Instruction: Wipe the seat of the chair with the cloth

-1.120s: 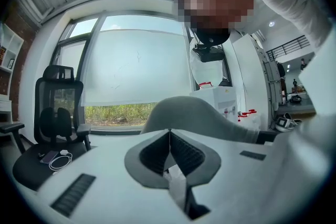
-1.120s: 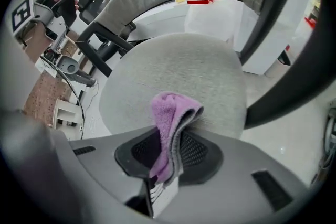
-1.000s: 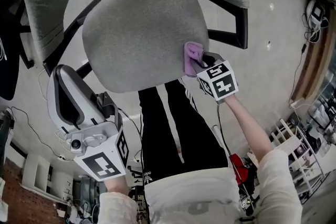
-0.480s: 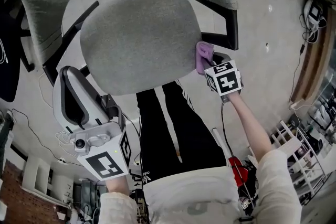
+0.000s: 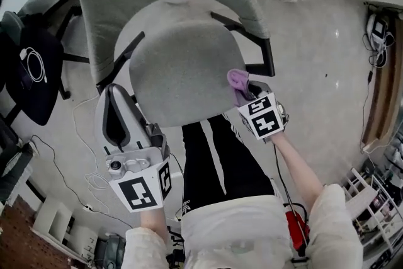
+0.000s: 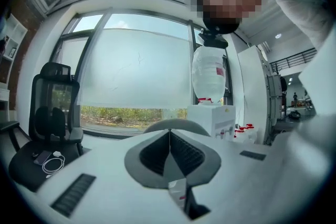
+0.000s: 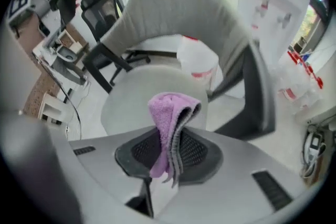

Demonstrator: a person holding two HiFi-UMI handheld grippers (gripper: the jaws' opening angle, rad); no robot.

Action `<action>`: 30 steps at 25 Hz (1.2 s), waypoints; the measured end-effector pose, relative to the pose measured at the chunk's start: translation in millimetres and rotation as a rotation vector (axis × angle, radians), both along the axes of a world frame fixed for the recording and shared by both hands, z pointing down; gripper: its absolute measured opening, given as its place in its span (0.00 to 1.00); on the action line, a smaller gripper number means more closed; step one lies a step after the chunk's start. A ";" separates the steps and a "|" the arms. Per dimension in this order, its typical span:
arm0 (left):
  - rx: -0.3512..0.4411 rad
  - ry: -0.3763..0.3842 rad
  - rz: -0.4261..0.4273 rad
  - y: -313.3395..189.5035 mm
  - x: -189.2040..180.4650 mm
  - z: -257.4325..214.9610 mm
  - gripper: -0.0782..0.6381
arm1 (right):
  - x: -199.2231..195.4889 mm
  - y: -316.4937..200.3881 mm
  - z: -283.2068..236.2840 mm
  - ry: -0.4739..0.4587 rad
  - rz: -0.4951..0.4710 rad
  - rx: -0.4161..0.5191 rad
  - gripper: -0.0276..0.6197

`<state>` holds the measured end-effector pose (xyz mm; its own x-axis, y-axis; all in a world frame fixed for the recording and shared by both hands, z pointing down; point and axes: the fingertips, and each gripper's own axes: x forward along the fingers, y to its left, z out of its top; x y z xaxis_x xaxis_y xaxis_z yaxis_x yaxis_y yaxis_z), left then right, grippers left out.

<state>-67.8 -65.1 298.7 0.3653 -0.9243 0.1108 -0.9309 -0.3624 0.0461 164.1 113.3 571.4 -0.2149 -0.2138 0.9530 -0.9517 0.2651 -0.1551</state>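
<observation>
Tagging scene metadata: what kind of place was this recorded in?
Probably an office or lab workspace. It has a grey upholstered office chair with black armrests, a black mesh desk chair, and a white water dispenser with an inverted bottle.

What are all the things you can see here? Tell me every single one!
grey chair: one, grey with black armrests, in front of the person
cloth: one, purple, by the seat's right edge, pinched in the right gripper
black office chair: one, black, far left
cable: one, white, coiled on the black office chair
water dispenser: one, white with a big bottle on top, near the window
trousers: one pair, black with white stripes, below the seat
left gripper: one, white and grey, jaws shut on nothing, left of the seat
right gripper: one, white and grey, holding the cloth
</observation>
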 end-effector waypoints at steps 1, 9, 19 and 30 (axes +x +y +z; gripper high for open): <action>0.005 0.000 0.027 -1.7 8.4 -12.1 0.13 | -9.5 -22.1 -23.8 -0.027 0.015 0.058 0.18; 0.163 0.034 0.127 17.2 43.9 -186.3 0.13 | -62.1 -148.5 -315.6 -0.173 0.047 0.609 0.18; 0.293 -0.009 0.112 71.2 18.9 -304.5 0.13 | -86.3 -110.5 -509.6 -0.250 0.050 1.020 0.18; 0.205 -0.027 0.201 81.3 24.6 -296.7 0.13 | -98.6 -97.7 -526.5 -0.270 0.027 1.089 0.18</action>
<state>-43.2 16.2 2.0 0.5431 -0.8376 -0.0582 -0.8392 -0.5392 -0.0710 65.5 15.6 44.9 -0.3690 -0.9122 0.1782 -0.9293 0.3651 -0.0555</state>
